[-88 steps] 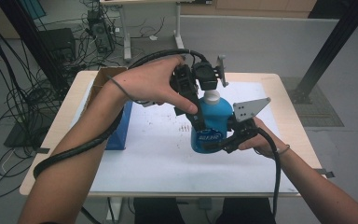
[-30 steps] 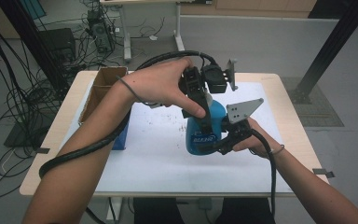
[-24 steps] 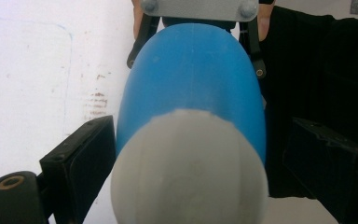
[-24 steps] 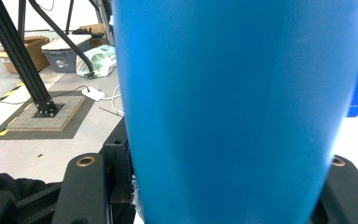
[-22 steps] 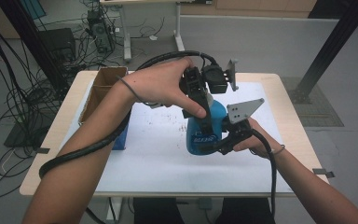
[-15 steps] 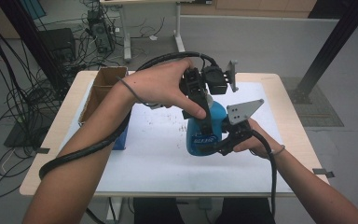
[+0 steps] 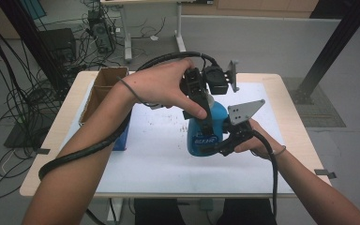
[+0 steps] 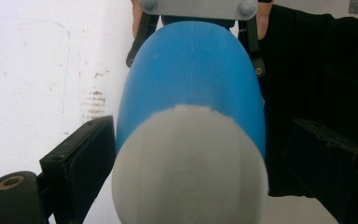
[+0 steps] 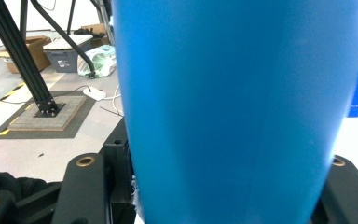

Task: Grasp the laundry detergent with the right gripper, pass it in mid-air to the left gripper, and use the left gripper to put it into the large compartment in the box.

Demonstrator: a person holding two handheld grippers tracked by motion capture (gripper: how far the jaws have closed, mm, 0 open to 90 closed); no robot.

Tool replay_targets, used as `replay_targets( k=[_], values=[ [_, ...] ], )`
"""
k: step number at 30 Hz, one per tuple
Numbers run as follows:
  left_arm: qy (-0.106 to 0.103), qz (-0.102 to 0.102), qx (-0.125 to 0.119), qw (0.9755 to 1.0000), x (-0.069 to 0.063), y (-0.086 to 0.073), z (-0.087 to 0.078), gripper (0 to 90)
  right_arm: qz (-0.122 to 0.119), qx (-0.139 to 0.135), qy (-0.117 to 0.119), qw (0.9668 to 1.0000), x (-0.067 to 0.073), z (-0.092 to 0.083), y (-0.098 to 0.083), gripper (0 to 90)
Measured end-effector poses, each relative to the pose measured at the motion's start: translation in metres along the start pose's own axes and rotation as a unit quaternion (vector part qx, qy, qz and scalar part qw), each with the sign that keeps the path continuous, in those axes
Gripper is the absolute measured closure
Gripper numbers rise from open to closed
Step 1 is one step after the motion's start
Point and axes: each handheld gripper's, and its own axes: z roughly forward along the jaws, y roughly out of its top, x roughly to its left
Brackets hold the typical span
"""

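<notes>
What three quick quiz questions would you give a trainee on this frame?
1. True or false: the right gripper is shut on the body of the blue bottle.
2. Pick one. The jaws of the left gripper: A) stand either side of the white cap; B) clamp the bottle's base; C) hang well away from the bottle.
3. In a few words: what stands at the left edge of the table in the high view?

Key: 1 true; 2 A; 3 an open cardboard box.
</notes>
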Motion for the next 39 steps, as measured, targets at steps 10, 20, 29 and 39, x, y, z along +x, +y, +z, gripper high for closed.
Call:
replay_targets(
  k=[10,20,29,39],
  values=[
    [-0.001,0.000,-0.001,1.0000,0.0002,-0.0008,-0.0008,10.0,0.001,0.000,0.001,1.0000,-0.0001,0.0010,0.0000,40.5],
    [0.000,-0.001,0.000,1.0000,0.0003,-0.0014,-0.0011,10.0,-0.001,0.000,0.002,1.0000,-0.0005,0.0018,0.0006,40.5],
    [0.001,-0.003,-0.002,1.0000,-0.0003,-0.0013,-0.0011,10.0,-0.001,0.000,0.002,1.0000,0.0000,0.0016,0.0012,40.5],
    [0.002,-0.002,0.000,1.0000,0.0003,-0.0015,-0.0021,11.8,-0.003,0.000,0.002,1.0000,0.0001,0.0017,0.0022,40.5]
  ],
)
